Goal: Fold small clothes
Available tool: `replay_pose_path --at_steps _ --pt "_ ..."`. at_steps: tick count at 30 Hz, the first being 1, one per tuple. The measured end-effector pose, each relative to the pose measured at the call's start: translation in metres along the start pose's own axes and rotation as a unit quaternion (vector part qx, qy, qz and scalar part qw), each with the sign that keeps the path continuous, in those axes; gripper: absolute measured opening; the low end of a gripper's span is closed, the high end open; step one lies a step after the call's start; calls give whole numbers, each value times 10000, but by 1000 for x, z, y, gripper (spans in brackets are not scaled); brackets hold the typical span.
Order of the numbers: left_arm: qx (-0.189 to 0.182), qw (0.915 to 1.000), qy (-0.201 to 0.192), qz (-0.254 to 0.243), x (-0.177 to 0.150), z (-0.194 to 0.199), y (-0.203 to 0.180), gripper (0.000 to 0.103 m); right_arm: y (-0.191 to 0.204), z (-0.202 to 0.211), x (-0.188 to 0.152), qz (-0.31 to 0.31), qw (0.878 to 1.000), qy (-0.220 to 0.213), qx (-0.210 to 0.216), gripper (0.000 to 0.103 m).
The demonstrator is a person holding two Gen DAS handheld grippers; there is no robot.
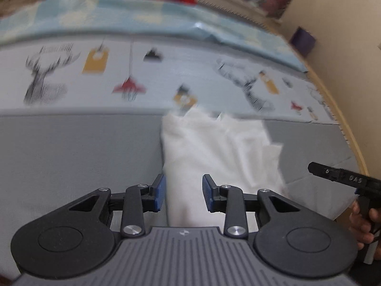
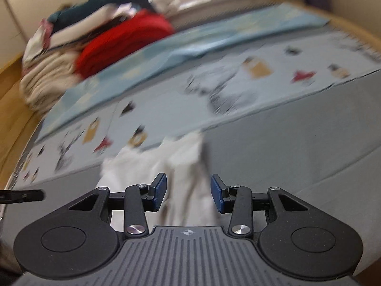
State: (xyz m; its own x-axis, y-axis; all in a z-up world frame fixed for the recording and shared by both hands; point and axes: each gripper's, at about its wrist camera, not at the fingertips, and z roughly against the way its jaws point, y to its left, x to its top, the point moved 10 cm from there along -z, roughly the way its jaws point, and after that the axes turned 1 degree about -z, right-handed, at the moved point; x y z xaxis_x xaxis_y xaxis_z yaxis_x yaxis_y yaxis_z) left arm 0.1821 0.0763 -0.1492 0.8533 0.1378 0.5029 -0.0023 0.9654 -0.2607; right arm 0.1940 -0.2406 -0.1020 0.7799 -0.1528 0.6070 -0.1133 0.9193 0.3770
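Note:
A small white garment (image 1: pixel 214 147) lies rumpled on the grey mat (image 1: pixel 78 152); it also shows in the right wrist view (image 2: pixel 166 166). My left gripper (image 1: pixel 183 190) is open and empty, its blue pads straddling the garment's near left edge. My right gripper (image 2: pixel 188 190) is open and empty, its pads on either side of the garment's near end. The right gripper's black body (image 1: pixel 343 176), held by a hand, shows at the right edge of the left wrist view. The left gripper's tip (image 2: pixel 21 195) shows at the left edge of the right wrist view. Both views are motion-blurred.
A printed mat with deer and tags (image 1: pixel 142 71) and a light blue mat (image 1: pixel 142 16) lie beyond the grey one. A pile of clothes with a red item (image 2: pixel 123 43) sits at the far left. A wooden edge (image 1: pixel 345 128) runs along the right.

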Motion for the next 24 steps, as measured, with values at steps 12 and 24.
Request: replay_pose_path --at_steps 12,24 --pt "310 9984 138 -442 -4 -15 -8 36 18 -79 -47 -539 9853 1618 -91 59" --pt "430 9983 66 -375 7 -15 4 37 53 -103 -48 441 9850 1668 43 15"
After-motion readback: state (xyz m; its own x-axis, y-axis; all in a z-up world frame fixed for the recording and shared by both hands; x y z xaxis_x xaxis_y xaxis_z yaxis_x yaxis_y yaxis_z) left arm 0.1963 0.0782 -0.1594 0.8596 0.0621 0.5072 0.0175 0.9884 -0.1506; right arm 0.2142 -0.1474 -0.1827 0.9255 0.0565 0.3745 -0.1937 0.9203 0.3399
